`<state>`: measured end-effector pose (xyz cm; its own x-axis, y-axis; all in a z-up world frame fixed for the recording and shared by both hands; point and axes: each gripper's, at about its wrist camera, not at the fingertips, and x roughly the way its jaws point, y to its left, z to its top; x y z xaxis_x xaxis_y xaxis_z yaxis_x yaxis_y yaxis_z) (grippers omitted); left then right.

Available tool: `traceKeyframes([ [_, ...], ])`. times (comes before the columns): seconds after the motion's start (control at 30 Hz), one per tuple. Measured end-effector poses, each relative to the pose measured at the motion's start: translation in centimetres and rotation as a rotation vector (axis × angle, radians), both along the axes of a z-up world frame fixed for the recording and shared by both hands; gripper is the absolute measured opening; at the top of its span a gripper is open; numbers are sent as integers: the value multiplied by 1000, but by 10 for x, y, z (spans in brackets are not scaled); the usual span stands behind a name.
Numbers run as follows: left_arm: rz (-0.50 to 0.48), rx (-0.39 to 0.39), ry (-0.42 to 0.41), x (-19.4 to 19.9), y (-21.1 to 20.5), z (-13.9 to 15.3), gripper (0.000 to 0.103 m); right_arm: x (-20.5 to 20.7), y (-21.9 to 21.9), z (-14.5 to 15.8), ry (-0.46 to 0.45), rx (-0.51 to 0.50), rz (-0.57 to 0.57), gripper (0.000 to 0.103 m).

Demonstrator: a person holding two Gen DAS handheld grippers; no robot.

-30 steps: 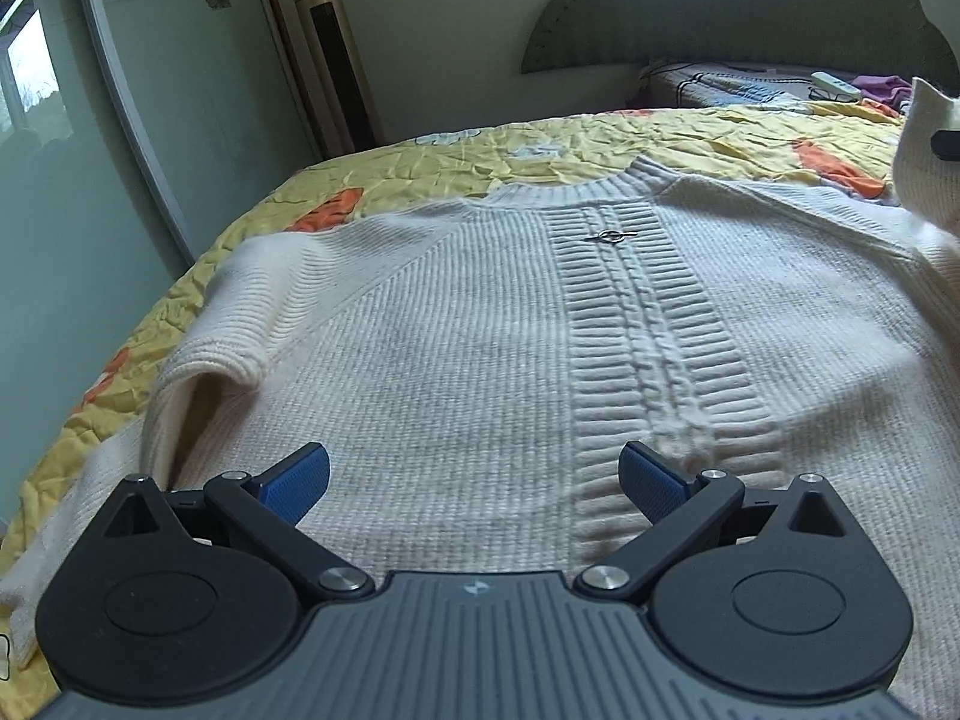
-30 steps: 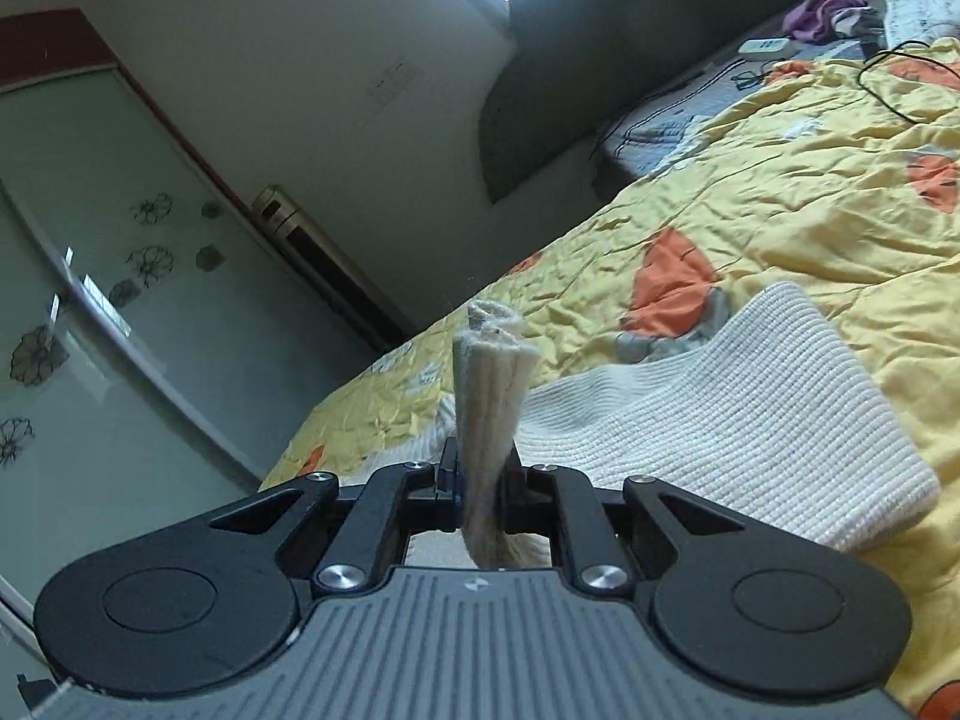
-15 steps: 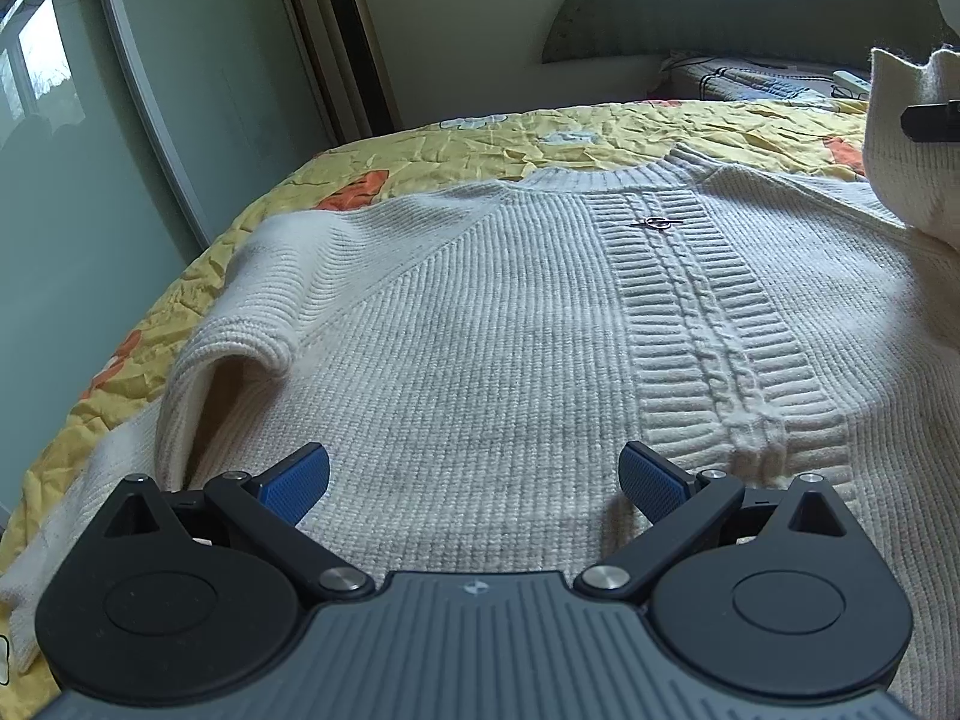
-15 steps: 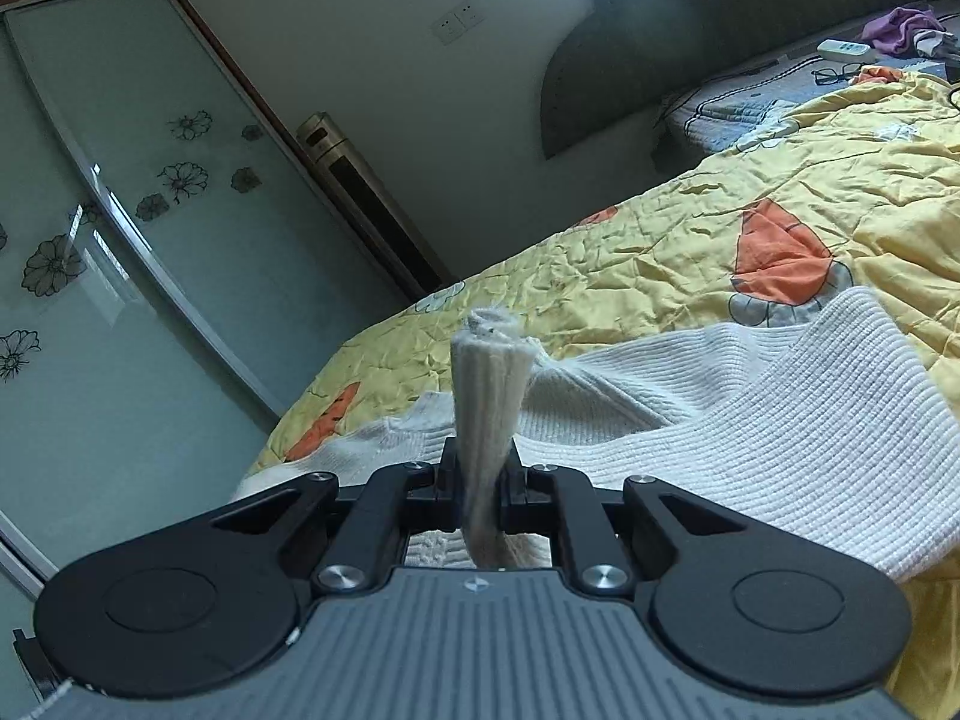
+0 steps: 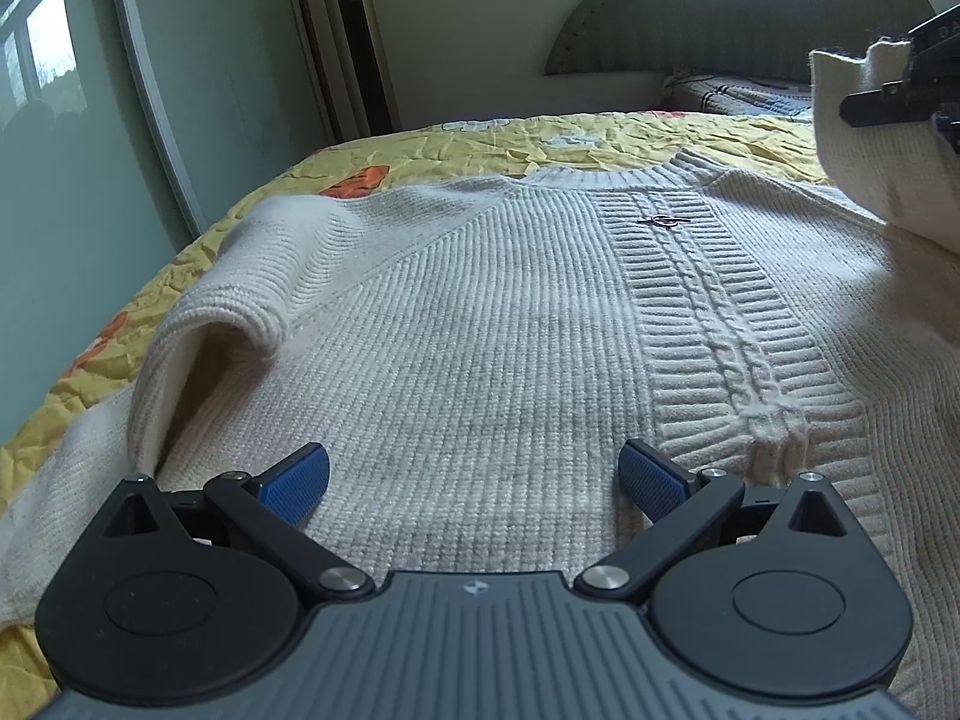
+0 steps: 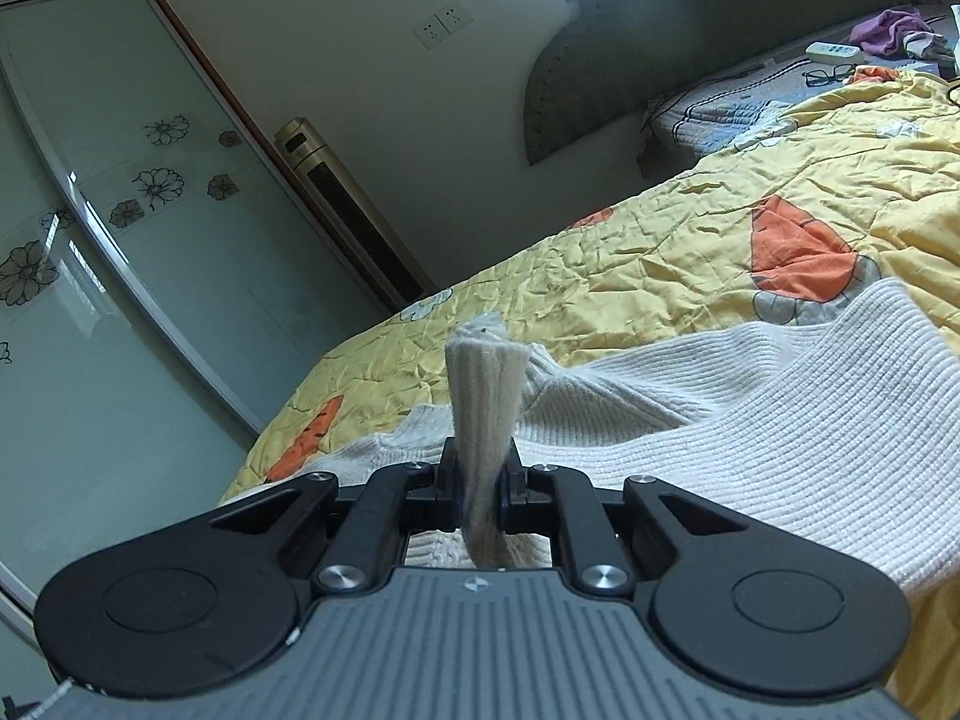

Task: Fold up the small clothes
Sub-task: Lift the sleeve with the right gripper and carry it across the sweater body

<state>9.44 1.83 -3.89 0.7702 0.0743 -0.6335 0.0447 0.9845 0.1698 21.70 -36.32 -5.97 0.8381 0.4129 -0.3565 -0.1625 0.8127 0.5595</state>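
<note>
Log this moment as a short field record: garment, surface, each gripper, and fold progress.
garment: cream knit sweater, lying front up, cable strip down its middle
surface: yellow quilt on a bed
left gripper: open, low over the sweater's body, holding nothing
right gripper: shut on the sleeve cuff, lifted above the bed
fold progress: right-hand sleeve raised, not yet laid across the body; the other sleeve lies bunched at the side

Sweater (image 5: 510, 324) lies on the bedspread (image 5: 480, 144); headboard (image 5: 732, 6) behind it.
</note>
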Motion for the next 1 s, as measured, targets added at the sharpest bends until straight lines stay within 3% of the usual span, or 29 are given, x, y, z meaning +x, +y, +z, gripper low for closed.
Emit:
traceKeyframes([
  [0.53, 9, -24, -18, -2, 2, -4, 103, 39, 85, 2, -3, -23, 123, 16],
  [1.0, 11, -47, -11, -3, 4, -5, 103, 59, 142, -22, 51, -89, 202, 16],
])
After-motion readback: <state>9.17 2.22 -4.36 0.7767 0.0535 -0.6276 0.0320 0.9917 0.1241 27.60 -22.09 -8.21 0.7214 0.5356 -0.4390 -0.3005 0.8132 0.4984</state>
